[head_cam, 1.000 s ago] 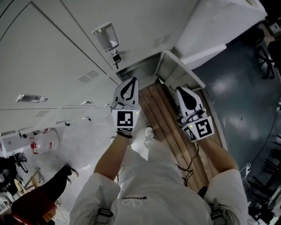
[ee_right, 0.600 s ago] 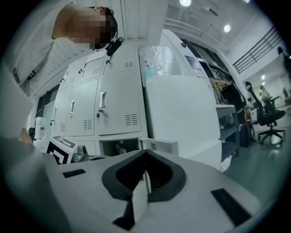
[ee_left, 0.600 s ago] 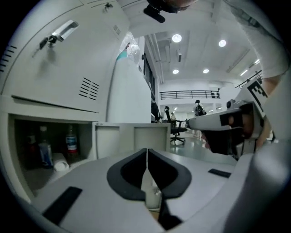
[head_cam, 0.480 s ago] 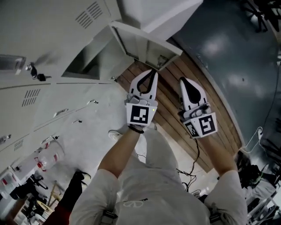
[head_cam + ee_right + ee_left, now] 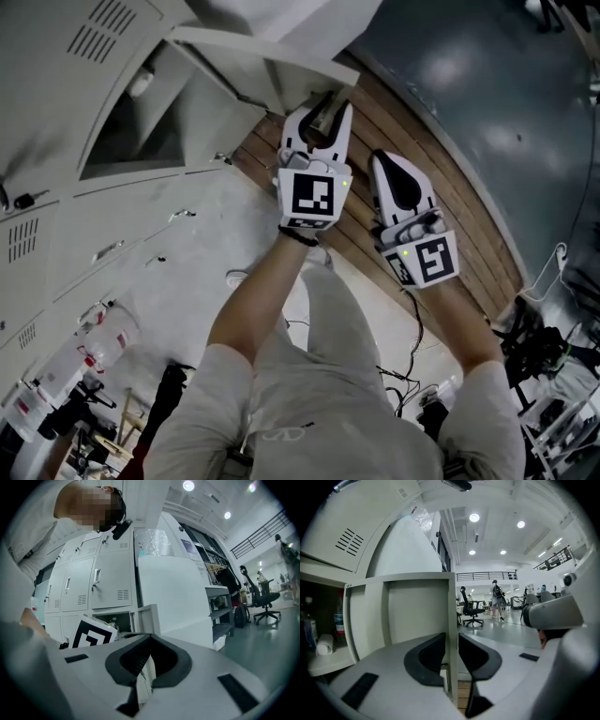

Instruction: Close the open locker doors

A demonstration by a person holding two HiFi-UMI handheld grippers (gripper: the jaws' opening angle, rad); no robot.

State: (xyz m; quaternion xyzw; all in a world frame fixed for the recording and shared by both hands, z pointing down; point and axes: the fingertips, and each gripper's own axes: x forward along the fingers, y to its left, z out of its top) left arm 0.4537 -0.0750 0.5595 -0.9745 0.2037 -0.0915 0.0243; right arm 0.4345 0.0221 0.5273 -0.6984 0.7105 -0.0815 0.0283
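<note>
An open locker door [image 5: 272, 64] stands out from the grey locker bank, with its dark compartment [image 5: 141, 127] behind it. My left gripper [image 5: 319, 117] reaches the door's free edge. Its jaws have just been opening and now stand open. In the left gripper view the door edge [image 5: 450, 620] runs upright between the jaws of the left gripper [image 5: 451, 639], with thin gaps on both sides. My right gripper [image 5: 386, 161] hovers just right of it, shut and empty. In the right gripper view the right gripper [image 5: 150, 637] points at the same door [image 5: 147, 616].
Closed lockers with handles [image 5: 103, 251] fill the left. A wooden strip [image 5: 427, 155] runs along the locker base beside dark floor [image 5: 487, 75]. Bottles and a roll [image 5: 324, 644] sit inside the compartment. Office chairs [image 5: 471, 610] and a person [image 5: 496, 592] are far off.
Both grippers have moved forward and down to the open door. The left jaws went from shut to open and now straddle the door's edge. The right gripper stayed shut.
</note>
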